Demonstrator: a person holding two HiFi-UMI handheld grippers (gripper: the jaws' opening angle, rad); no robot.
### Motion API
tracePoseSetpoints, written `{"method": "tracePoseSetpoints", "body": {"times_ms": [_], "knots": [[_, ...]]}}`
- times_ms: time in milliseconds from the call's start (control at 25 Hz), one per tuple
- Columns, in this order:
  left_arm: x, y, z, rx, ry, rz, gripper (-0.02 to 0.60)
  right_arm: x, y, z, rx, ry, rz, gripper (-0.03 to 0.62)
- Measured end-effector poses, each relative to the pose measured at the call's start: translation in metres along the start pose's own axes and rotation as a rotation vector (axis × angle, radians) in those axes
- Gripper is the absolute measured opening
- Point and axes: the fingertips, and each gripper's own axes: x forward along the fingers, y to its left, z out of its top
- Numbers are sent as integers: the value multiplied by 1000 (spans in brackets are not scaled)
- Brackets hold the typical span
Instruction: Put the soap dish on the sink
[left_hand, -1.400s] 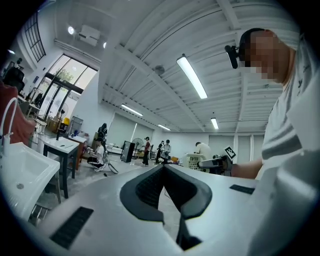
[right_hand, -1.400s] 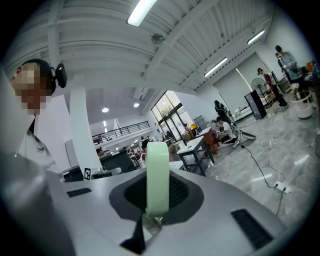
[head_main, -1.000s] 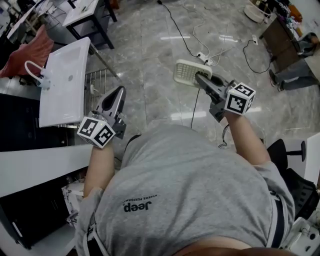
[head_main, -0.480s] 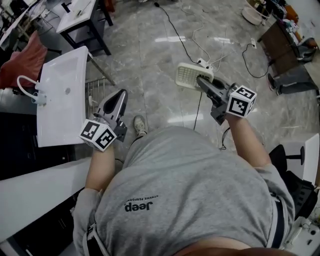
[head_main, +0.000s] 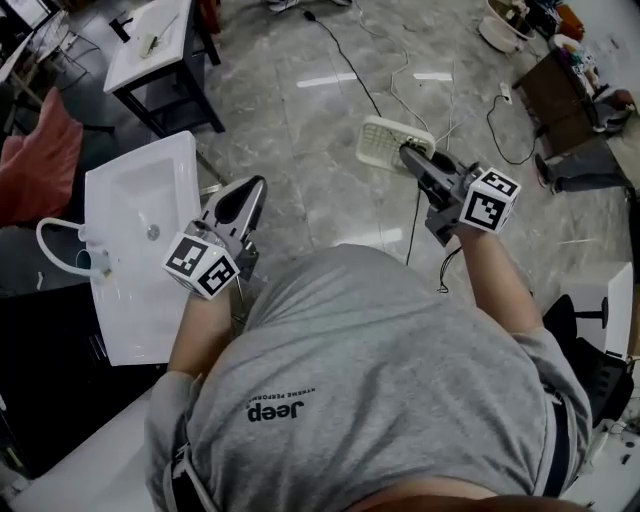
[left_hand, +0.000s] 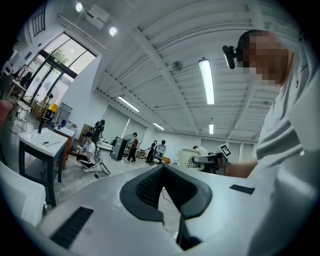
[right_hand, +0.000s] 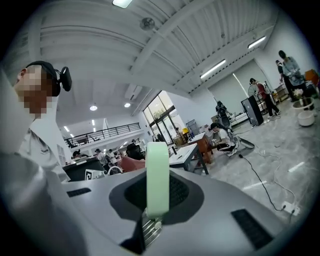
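The soap dish (head_main: 392, 143) is a pale slatted tray held out over the marble floor. My right gripper (head_main: 410, 155) is shut on its near edge. In the right gripper view the soap dish (right_hand: 157, 175) stands edge-on between the black pads (right_hand: 182, 192). The white sink (head_main: 130, 290) lies at the left, with a hose and faucet (head_main: 75, 255) on its left side. My left gripper (head_main: 252, 192) hovers just right of the sink, its jaws together on nothing. The left gripper view shows the pads (left_hand: 147, 187) meeting at the tip, with the soap dish (left_hand: 189, 157) beyond.
A white table on black legs (head_main: 150, 40) stands behind the sink. Cables and a power strip (head_main: 395, 85) trail across the floor. A brown cabinet (head_main: 560, 85) and a black chair (head_main: 585, 325) are at the right, a pink cloth (head_main: 40, 160) at the far left.
The person has walked on: the sink has slid down and right in the view, closer to the left gripper. Both grippers keep their pose, the dish still in the right one.
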Motion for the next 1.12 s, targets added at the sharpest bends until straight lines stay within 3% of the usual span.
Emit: {"method": "tracePoseSetpoints", "body": {"times_ms": [240, 520, 720, 920, 1120], "knots": [[6, 79, 14, -23, 15, -8, 14, 82, -26, 15, 29, 23, -24, 74], [19, 137, 17, -32, 18, 46, 14, 144, -70, 27, 60, 58, -3, 74], [40, 171, 15, -20, 32, 120, 14, 182, -108, 43, 69, 78, 72, 74], [110, 204, 24, -1, 30, 199, 14, 208, -184, 77, 80, 93, 152, 74], [176, 234, 40, -37, -50, 338, 14, 246, -251, 112, 68, 158, 286, 74]]}}
